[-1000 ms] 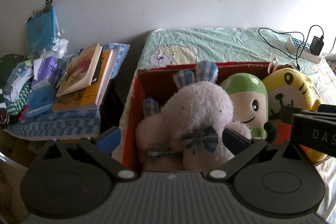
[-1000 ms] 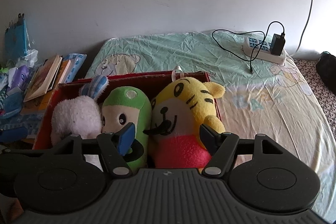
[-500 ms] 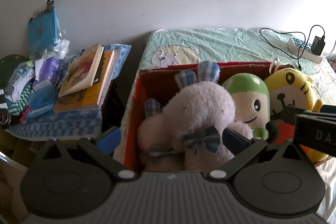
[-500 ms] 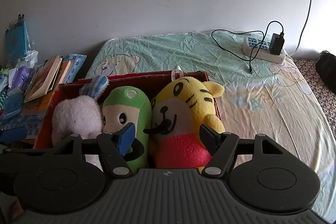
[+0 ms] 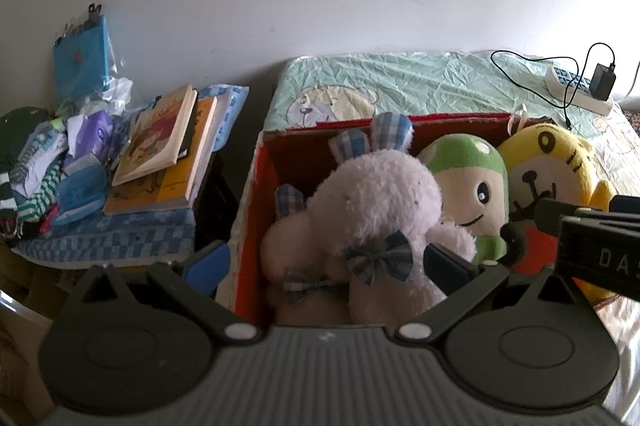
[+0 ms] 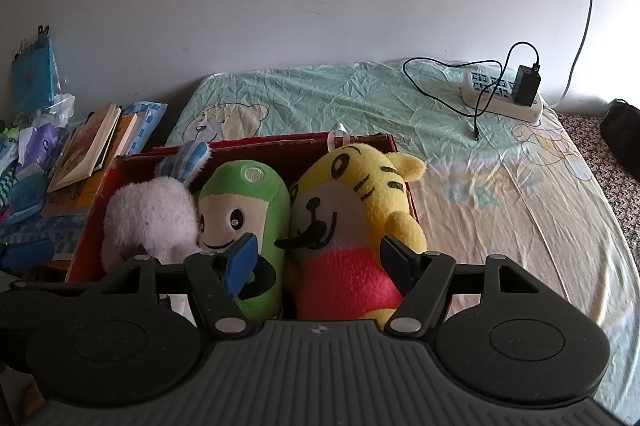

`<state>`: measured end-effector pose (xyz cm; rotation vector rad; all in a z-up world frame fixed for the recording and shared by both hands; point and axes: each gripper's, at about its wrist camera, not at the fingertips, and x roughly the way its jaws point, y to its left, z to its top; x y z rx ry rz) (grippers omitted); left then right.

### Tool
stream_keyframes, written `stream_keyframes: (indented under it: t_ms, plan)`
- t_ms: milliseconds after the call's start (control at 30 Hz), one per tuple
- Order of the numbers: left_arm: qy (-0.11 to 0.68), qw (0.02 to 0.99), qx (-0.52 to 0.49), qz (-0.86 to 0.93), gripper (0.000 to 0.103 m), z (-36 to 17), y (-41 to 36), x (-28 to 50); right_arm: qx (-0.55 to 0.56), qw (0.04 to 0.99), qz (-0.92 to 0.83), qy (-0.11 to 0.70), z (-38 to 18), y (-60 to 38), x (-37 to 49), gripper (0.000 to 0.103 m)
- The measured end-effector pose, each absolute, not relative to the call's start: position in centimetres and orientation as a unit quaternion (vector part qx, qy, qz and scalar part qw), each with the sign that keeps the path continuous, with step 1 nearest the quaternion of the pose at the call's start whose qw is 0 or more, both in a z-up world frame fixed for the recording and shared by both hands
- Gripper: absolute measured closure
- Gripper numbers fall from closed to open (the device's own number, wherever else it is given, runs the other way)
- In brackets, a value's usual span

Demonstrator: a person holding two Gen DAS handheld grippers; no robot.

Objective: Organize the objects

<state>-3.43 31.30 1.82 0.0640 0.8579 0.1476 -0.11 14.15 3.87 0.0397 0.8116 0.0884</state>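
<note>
A red cardboard box [image 5: 440,120] [image 6: 280,142] stands on the bed and holds three plush toys side by side. A white bunny [image 5: 380,194] [image 6: 148,214] with plaid ears and bows is on the left. A green plush [image 5: 464,162] [image 6: 244,194] is in the middle and a yellow tiger [image 5: 548,162] [image 6: 352,194] on the right. My left gripper [image 5: 328,266] hovers open just in front of the bunny, its fingers wide to either side. My right gripper [image 6: 318,262] is open before the tiger and the green plush, gripping nothing. Its body shows at the left wrist view's right edge [image 5: 592,238].
A side table left of the box carries stacked books [image 5: 160,146] [image 6: 88,146], socks and small clutter. On the bed sheet [image 6: 500,206] a white power strip [image 6: 500,98] with a black charger and cable lies at the back right. A dark bag [image 6: 620,138] sits far right.
</note>
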Motion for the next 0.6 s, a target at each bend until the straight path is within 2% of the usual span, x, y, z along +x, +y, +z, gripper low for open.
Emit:
stream_keyframes:
  t_ms: [600]
  plan:
    - [0.417,0.905,0.037,0.071,0.000,1.39,30.86,-3.86,0.039,0.920,0.046,0.388,3.51,13.35,-0.97,0.032]
